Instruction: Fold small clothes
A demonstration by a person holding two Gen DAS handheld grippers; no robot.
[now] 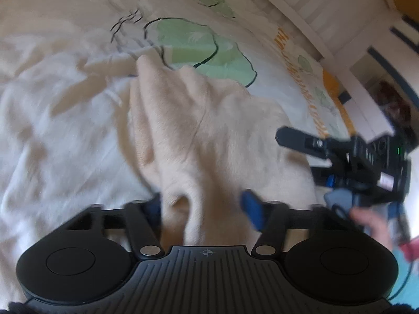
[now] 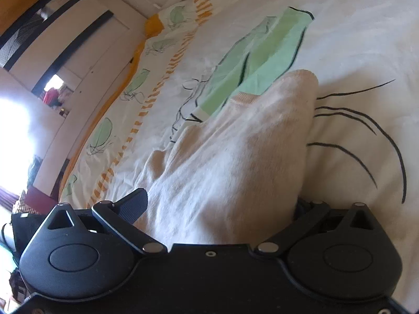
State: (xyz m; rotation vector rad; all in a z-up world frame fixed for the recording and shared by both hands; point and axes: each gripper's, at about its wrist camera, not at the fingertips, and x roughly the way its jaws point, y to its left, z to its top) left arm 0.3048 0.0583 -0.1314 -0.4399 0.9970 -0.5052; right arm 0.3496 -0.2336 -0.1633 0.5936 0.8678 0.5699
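1. A bed (image 2: 353, 39) with a white cover printed with green shapes is carrying 1 small cream garment (image 1: 209, 136), which is lying rumpled in the middle.
2. 2 grippers are working it. The left gripper (image 1: 204, 209) is standing partly open with a bunched edge of cloth between its jaws; whether the pads are pressing is unclear.
3. The right gripper (image 2: 222, 206) is also straddling cloth; I cannot tell if it is gripping.
4. The step looks like taking hold of the near edge; next, both need a firm pinch before lifting it over.
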